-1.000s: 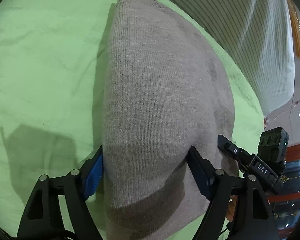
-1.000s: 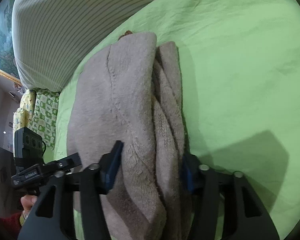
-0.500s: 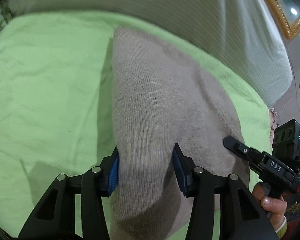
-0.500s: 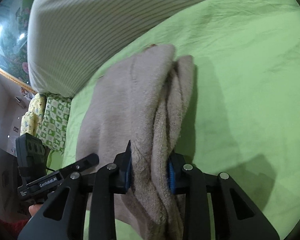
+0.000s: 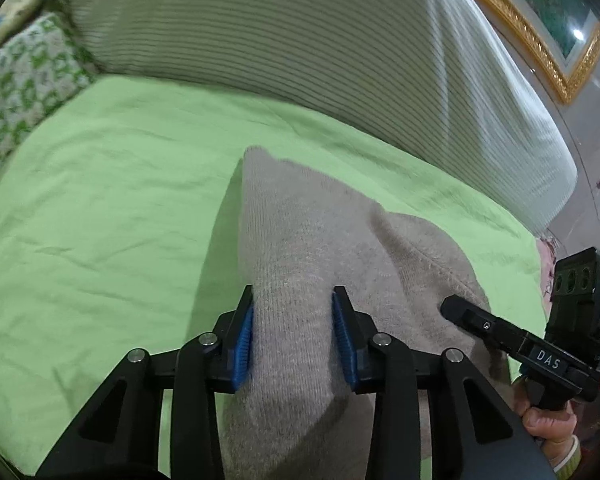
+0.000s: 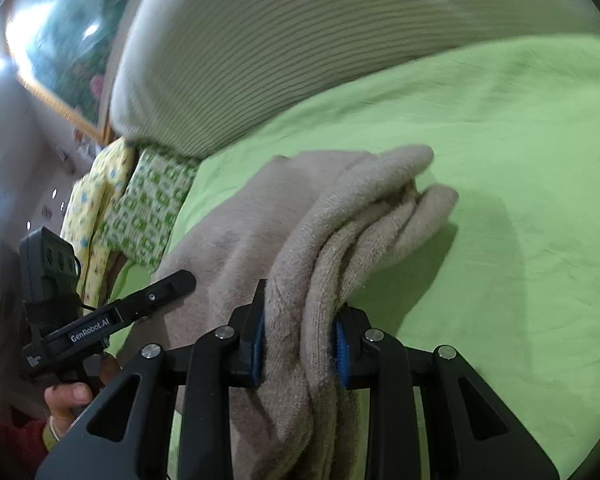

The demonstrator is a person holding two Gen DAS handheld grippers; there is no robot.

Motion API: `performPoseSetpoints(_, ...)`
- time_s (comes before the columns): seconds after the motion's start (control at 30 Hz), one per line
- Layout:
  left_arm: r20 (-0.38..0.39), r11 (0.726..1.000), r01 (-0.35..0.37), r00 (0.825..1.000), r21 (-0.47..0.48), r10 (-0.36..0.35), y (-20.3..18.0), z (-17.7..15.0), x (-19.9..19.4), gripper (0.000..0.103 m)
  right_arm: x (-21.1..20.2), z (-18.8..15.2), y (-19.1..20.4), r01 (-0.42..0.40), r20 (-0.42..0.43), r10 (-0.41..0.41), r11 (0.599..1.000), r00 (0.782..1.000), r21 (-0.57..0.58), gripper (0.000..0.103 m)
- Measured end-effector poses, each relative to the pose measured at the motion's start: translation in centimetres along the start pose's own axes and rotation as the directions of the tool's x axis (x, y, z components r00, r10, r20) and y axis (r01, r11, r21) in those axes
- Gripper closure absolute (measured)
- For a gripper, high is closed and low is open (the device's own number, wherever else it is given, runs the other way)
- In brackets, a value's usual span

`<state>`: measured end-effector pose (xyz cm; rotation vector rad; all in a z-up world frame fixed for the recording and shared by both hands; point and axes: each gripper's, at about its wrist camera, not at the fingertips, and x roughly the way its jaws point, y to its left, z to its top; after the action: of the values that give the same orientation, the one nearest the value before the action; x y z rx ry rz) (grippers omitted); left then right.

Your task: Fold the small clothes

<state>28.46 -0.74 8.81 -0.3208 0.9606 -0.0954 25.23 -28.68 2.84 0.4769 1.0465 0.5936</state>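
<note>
A folded beige knit garment [image 5: 320, 248] lies across a light green bedsheet [image 5: 100, 200]. My left gripper [image 5: 294, 340] is shut on its near left edge, the knit bunched between the blue pads. My right gripper [image 6: 300, 344] is shut on the near right edge, where several thick folded layers [image 6: 360, 216] stack up. The near end of the garment is raised off the sheet while its far end rests on it. The right gripper also shows in the left wrist view [image 5: 500, 332], and the left gripper shows in the right wrist view [image 6: 132, 308].
A large striped pillow or bolster [image 5: 300, 32] lies along the far side of the bed. Green-and-white and yellow patterned pillows [image 6: 140, 200] sit at the left end. A gold-framed picture [image 5: 540, 32] hangs on the wall behind.
Both grippers closed from wide open onto the garment's near edges, then lifted it, so the view tilted up toward the striped pillow and wall.
</note>
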Motion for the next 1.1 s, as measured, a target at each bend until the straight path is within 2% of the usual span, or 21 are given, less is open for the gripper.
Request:
performPoseSetpoints(0.1,0.017,0.999,-0.035,0.999,-0.005,0.035,2.0,-0.4,-2.0,0.08,1.3,-0.3,2.7,-0.018,-0.011,0.017,0.999,1.0,-0.043,0.075)
performPoseSetpoints(0.13,0.024,0.999,-0.041,0.999,-0.011,0.042,3.1,-0.7,-2.7,0.086,1.8,-0.4,3.6,-0.021,-0.017,0.02,0.998,1.0,-0.059,0.075)
performPoseSetpoints(0.17,0.031,1.0,-0.027,0.999,-0.016,0.027,3.8,-0.8,-3.0,0.099,2.3,-0.6,4.6,-0.029,-0.024,0.027,0.997,0.999,-0.077,0.075)
performPoseSetpoints(0.23,0.044,1.0,-0.005,0.999,-0.02,0.006,4.9,-1.1,-4.2,0.098,3.7,-1.2,6.8,-0.079,-0.053,0.074,0.991,0.996,-0.111,0.076)
performPoseSetpoints(0.27,0.039,1.0,-0.028,0.999,-0.009,0.028,5.3,-1.4,-4.6,0.098,4.3,-1.7,8.0,-0.087,-0.07,0.078,0.987,0.995,-0.136,0.077)
performPoseSetpoints(0.33,0.018,0.999,-0.041,0.999,-0.016,0.041,6.2,-1.9,-4.7,0.098,5.5,-2.8,11.1,0.0,-0.066,-0.016,0.969,0.998,-0.245,0.077)
performPoseSetpoints(0.4,-0.011,0.997,-0.037,0.999,-0.065,0.036,8.2,-3.0,-4.8,0.089,5.8,-3.0,12.0,0.028,-0.055,-0.043,0.966,0.998,-0.256,0.077)
performPoseSetpoints(0.5,-0.079,0.992,0.007,0.997,-0.126,-0.017,10.8,-4.3,-3.9,0.071,5.2,-3.2,10.9,0.041,-0.047,-0.053,0.976,0.998,-0.215,0.077)
performPoseSetpoints(0.53,-0.1,0.991,0.021,0.994,-0.134,-0.035,11.5,-4.6,-3.5,0.057,5.1,-3.3,10.3,0.05,-0.049,-0.061,0.979,0.997,-0.2,0.077)
performPoseSetpoints(0.57,-0.134,0.989,0.047,0.989,-0.141,-0.066,12.1,-4.8,-2.7,0.049,5.0,-3.4,9.6,0.062,-0.053,-0.073,0.981,0.996,-0.184,0.077)
performPoseSetpoints(0.7,-0.231,0.977,0.116,0.96,-0.178,-0.156,13.2,-4.0,1.0,0.041,3.7,-4.2,6.0,0.093,-0.068,-0.1,0.99,0.993,-0.108,0.077)
performPoseSetpoints(0.73,-0.254,0.976,0.117,0.953,-0.183,-0.162,13.4,-3.6,2.1,0.035,3.6,-4.5,4.6,0.102,-0.072,-0.108,0.992,0.992,-0.079,0.077)
performPoseSetpoints(0.77,-0.271,0.973,0.134,0.945,-0.186,-0.182,13.3,-3.3,3.0,0.033,3.5,-4.6,3.8,0.106,-0.074,-0.11,0.993,0.991,-0.057,0.077)
performPoseSetpoints(0.83,-0.302,0.966,0.161,0.928,-0.201,-0.218,13.1,-2.6,5.0,0.032,3.2,-5.0,1.5,0.103,-0.081,-0.102,0.995,0.991,0.006,0.078)
performPoseSetpoints(0.9,-0.326,0.95,0.212,0.903,-0.229,-0.28,12.8,-1.9,6.9,0.027,3.3,-5.5,0.2,0.102,-0.089,-0.098,0.994,0.991,0.038,0.078)
performPoseSetpoints(0.97,-0.351,0.943,0.23,0.886,-0.239,-0.305,12.3,-1.4,8.5,0.021,3.4,-5.9,-0.9,0.095,-0.093,-0.089,0.994,0.992,0.057,0.078)
performPoseSetpoints(1.0,-0.364,0.938,0.246,0.873,-0.246,-0.324,12.0,-1.2,9.5,0.021,3.5,-6.1,-1.3,0.09,-0.095,-0.083,0.994,0.992,0.069,0.078)
performPoseSetpoints(1.1,-0.361,0.935,0.252,0.872,-0.248,-0.331,11.7,-0.9,11.1,0.029,3.7,-6.1,-1.5,0.091,-0.096,-0.083,0.992,0.992,0.085,0.078)
